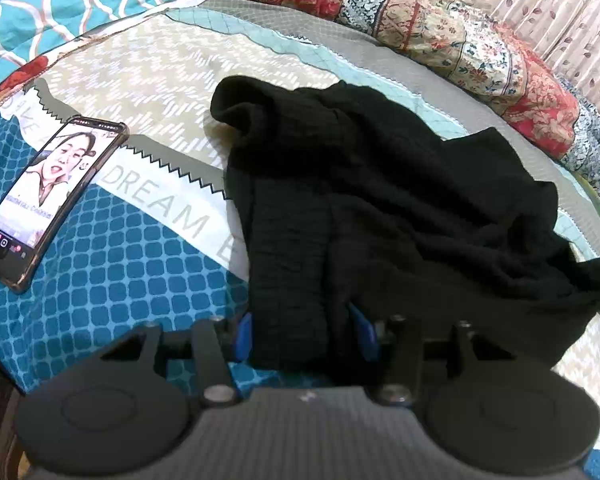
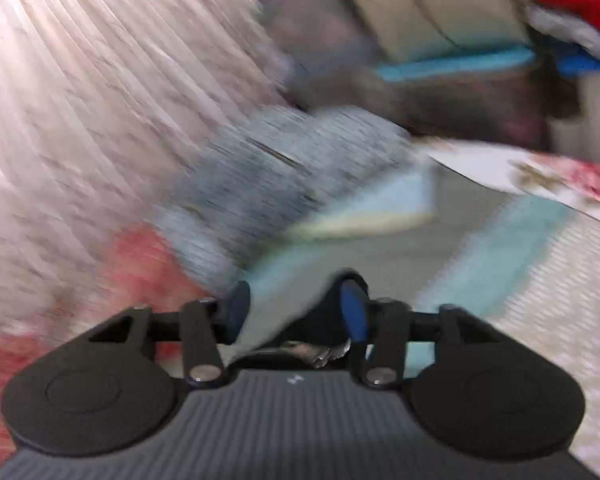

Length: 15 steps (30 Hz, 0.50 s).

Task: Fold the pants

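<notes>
The black pants (image 1: 380,200) lie crumpled on the patterned bedspread (image 1: 148,72) in the left wrist view. My left gripper (image 1: 306,332) has its blue fingers (image 1: 245,334) wide apart on either side of a fold of the pants at the near edge; whether they pinch it cannot be told. The right wrist view is heavily motion-blurred. My right gripper (image 2: 296,316) is open with nothing clearly between its blue fingers (image 2: 352,316), over the grey and teal bedspread (image 2: 480,240). The pants do not show in that view.
A phone (image 1: 48,196) with a lit screen lies on the bedspread at the left. A floral quilt (image 1: 460,40) is bunched along the far edge. A pleated curtain (image 2: 80,100) fills the left of the right wrist view, with stacked cloth (image 2: 572,8) at top right.
</notes>
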Tool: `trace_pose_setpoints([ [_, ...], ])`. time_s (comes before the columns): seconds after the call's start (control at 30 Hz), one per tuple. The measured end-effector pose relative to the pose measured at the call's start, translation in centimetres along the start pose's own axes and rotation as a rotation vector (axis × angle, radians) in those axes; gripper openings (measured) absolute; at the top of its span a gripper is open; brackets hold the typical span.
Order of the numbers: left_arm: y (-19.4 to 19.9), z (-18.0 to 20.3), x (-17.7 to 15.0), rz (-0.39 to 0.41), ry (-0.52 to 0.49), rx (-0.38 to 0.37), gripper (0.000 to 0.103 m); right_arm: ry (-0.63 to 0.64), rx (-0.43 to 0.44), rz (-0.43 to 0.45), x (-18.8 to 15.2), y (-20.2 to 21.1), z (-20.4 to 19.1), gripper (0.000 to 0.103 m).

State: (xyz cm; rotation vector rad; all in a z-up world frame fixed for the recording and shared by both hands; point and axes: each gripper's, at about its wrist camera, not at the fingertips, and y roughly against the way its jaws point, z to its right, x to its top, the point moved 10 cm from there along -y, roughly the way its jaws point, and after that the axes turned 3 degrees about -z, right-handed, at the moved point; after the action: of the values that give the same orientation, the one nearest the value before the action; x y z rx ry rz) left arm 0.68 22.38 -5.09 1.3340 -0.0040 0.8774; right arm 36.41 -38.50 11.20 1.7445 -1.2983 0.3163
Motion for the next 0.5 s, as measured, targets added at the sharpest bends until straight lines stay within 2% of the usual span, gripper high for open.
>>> trace_pose_setpoints([
  [0.1,0.0,-0.1,-0.1,-0.005,-0.011,-0.003,0.047,-0.087,0.057,-0.059,-4.1,-0.5,4.2,0.054],
  [0.27,-0.8,0.3,0.1,-0.022,-0.027,0.016,0.048,-0.149,0.013,-0.177,-10.8,-0.3,8.1,0.054],
  [0.33,-0.7,0.3,0.2,-0.024,-0.017,0.015,0.048,-0.154,-0.019,-0.196,-11.5,-1.0,8.7,0.054],
  [0.5,-0.7,-0.1,0.3,-0.029,-0.012,0.015,0.047,-0.118,-0.041,-0.132,-10.6,-3.2,8.2,0.054],
])
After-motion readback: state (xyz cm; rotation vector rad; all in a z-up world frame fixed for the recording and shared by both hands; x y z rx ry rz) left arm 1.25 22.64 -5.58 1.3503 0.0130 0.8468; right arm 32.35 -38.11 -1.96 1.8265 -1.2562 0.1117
